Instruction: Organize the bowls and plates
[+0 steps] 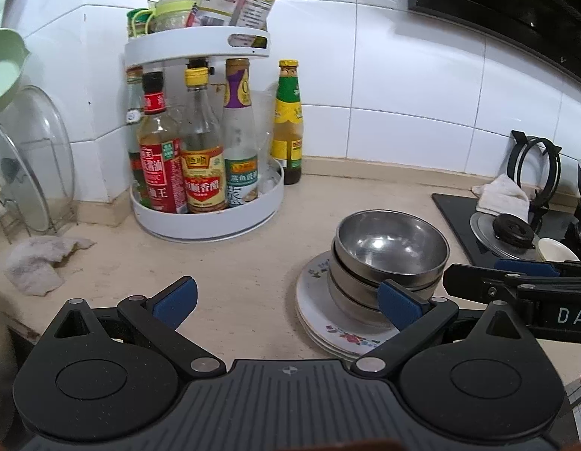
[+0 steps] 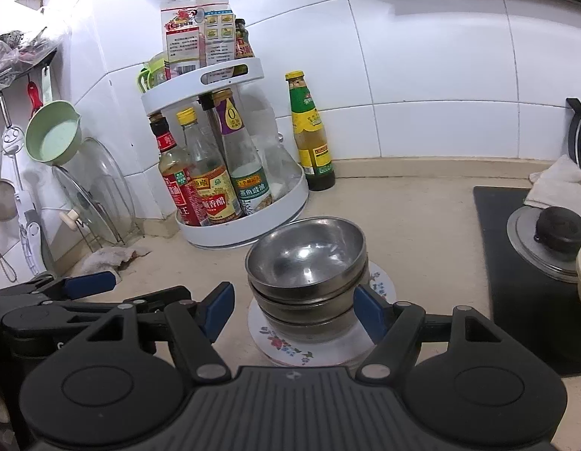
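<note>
A stack of steel bowls (image 1: pixel 388 255) stands on a stack of floral white plates (image 1: pixel 320 319) on the beige counter. It also shows in the right wrist view: bowls (image 2: pixel 307 263), plates (image 2: pixel 275 338). My left gripper (image 1: pixel 290 300) is open and empty, just left of the stack, its right pad (image 1: pixel 399 304) close to the bowls. My right gripper (image 2: pixel 294 310) is open, its jaws either side of the lower bowls, not touching. The right gripper shows in the left view (image 1: pixel 515 282), the left gripper in the right view (image 2: pixel 83 285).
A white two-tier turntable (image 1: pixel 204 221) with sauce bottles stands behind. A lone bottle (image 1: pixel 288 124) stands beside it. A cloth (image 1: pixel 38 263) lies left. Glass lids (image 1: pixel 27 165) lean in a rack. The black stove (image 2: pixel 534 274) with a lid and rag is at right.
</note>
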A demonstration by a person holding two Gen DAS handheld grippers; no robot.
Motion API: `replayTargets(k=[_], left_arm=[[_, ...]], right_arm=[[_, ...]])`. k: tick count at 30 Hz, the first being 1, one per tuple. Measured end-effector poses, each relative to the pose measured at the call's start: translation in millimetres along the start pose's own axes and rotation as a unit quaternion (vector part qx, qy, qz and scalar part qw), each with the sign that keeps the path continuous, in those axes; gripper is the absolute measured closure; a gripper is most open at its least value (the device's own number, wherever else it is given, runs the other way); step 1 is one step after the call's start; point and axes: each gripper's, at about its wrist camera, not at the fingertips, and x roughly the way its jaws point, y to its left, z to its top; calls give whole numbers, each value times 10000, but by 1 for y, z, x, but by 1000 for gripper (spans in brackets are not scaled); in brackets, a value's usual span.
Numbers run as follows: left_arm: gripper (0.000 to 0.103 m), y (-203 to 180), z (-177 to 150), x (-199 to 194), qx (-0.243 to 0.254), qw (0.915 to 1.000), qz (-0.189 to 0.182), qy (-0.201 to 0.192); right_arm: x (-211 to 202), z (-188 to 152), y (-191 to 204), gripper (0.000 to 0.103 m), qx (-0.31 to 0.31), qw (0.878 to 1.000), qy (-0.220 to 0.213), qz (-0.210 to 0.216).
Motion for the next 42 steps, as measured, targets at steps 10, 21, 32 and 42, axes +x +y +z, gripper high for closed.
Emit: replayTargets(k=[10,21,32,42], left_arm=[[0,4,2,-2,-93,9999,46,-59],[0,4,3,-3,-84,9998,143,-64],[0,4,5,-4,-73,9998,182,-96],[0,-1,3,-10,150,9984,378,-398]], right_arm=[[1,4,5,36,-73,10000,-46,45],[3,5,5,36,-83,9999,-63,80],[0,4,5,36,-86,9999,-79,118],[-1,4,5,35,-80,9998,-98,148]])
